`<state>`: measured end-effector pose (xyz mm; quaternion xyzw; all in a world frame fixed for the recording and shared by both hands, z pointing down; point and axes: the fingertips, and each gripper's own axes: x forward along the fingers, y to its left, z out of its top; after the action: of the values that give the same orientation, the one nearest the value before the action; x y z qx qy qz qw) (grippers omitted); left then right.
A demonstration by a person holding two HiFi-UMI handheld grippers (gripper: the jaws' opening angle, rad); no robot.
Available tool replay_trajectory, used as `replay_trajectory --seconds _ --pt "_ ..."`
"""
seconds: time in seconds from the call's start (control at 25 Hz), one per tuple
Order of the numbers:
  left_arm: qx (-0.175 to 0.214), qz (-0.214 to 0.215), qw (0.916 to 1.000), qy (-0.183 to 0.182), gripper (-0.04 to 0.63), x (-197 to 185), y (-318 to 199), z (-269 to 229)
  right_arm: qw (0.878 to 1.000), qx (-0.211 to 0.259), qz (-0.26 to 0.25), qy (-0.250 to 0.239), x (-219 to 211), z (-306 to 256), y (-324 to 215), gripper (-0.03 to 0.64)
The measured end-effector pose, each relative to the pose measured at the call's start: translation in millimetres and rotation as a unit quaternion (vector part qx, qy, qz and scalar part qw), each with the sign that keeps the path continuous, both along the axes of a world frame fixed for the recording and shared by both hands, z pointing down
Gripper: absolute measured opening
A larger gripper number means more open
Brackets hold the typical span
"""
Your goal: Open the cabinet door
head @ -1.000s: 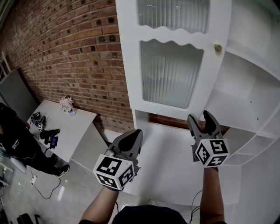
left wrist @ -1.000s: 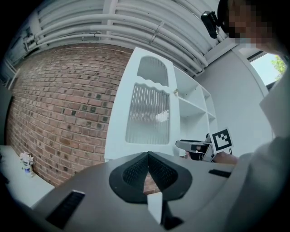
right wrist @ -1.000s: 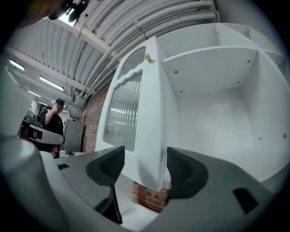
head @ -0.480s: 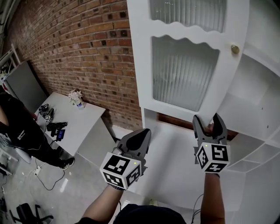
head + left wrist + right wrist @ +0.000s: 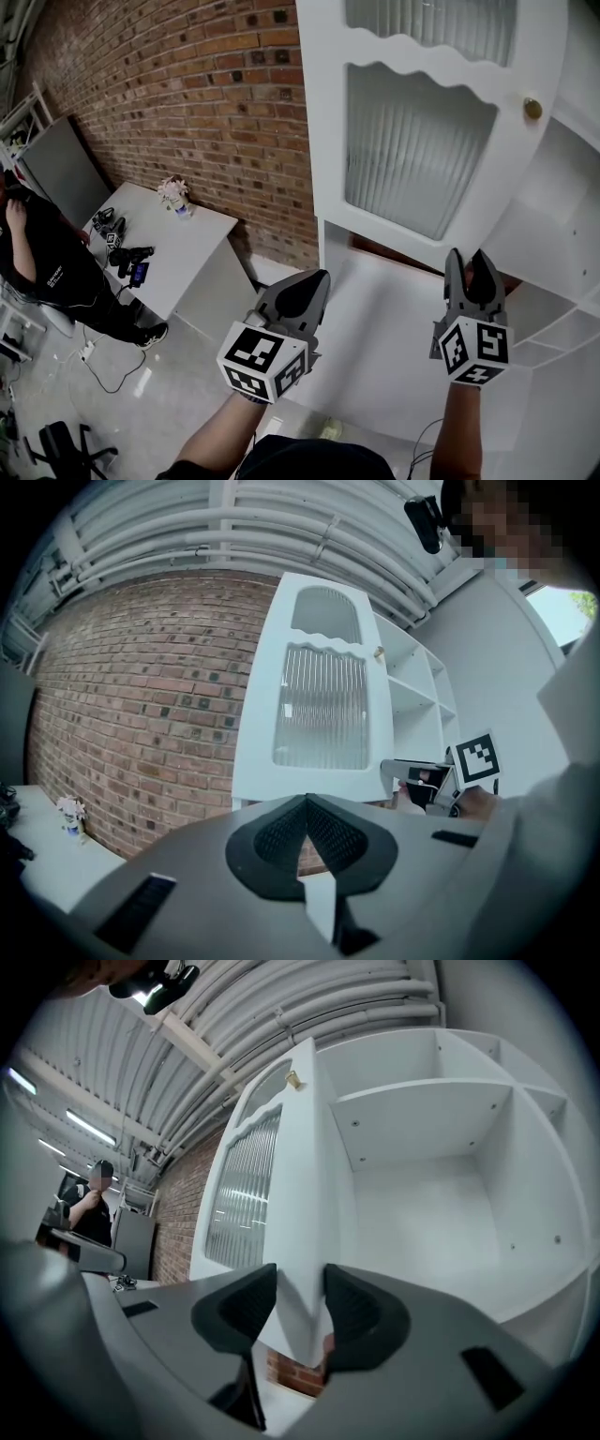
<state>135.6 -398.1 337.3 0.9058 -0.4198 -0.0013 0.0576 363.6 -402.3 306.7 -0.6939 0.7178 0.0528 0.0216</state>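
The right hand-held gripper (image 5: 472,261) has just been closing its jaws, which pinch the lower edge of the cabinet door (image 5: 419,141). The left hand-held gripper (image 5: 315,280) is closed, holding nothing

the left gripper (image 5: 302,291) and right gripper (image 5: 469,259) are grey, with black ribbed pads (image 5: 240,1309) inside the tips; behind each body sits a white cube (image 5: 265,362) of black square markers.
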Motion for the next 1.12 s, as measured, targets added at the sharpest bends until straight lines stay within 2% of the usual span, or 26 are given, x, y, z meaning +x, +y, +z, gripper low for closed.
replay_trajectory --seconds 0.36,1.12 --pt "0.004 0.023 0.9997 -0.003 0.006 -22 21 3 1.000 0.004 0.029 -0.002 -23 1 34 0.120" --pt "0.014 0.076 0.9970 0.003 0.006 -95 77 4 0.998 0.005 0.069 0.005 -115 -1 116 0.074"
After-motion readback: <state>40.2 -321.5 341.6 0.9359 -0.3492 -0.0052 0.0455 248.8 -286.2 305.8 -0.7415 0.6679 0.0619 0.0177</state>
